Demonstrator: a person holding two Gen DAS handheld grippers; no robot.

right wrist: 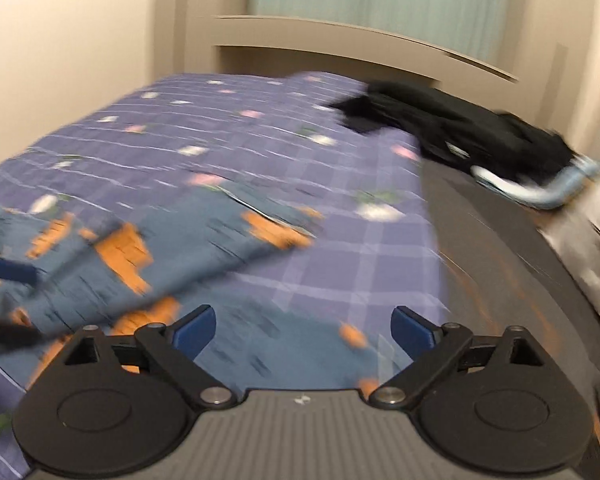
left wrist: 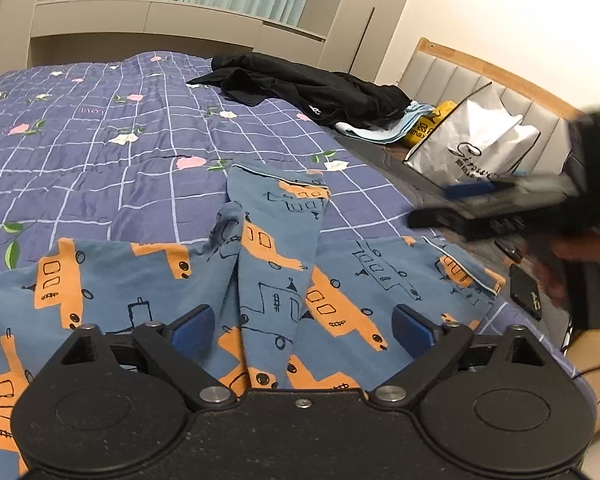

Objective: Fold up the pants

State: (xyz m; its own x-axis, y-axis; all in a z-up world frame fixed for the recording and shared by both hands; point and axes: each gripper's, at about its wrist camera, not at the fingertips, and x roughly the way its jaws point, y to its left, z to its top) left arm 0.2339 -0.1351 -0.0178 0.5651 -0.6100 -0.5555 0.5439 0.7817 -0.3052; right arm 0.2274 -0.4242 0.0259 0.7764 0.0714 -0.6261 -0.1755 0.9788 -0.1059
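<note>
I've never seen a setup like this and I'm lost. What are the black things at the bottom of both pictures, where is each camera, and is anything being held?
No robot here: a person holds a pair of tongs in each hand, each carrying a camera looking along its blue-padded fingers. One picture is from the left tongs, the other, blurred, from the right tongs. Both stand open, gripping nothing. Beneath them lie blue pajama pants with orange cars, on a purple checked quilt. Farther back: black clothes and a white shopping bag.
</note>
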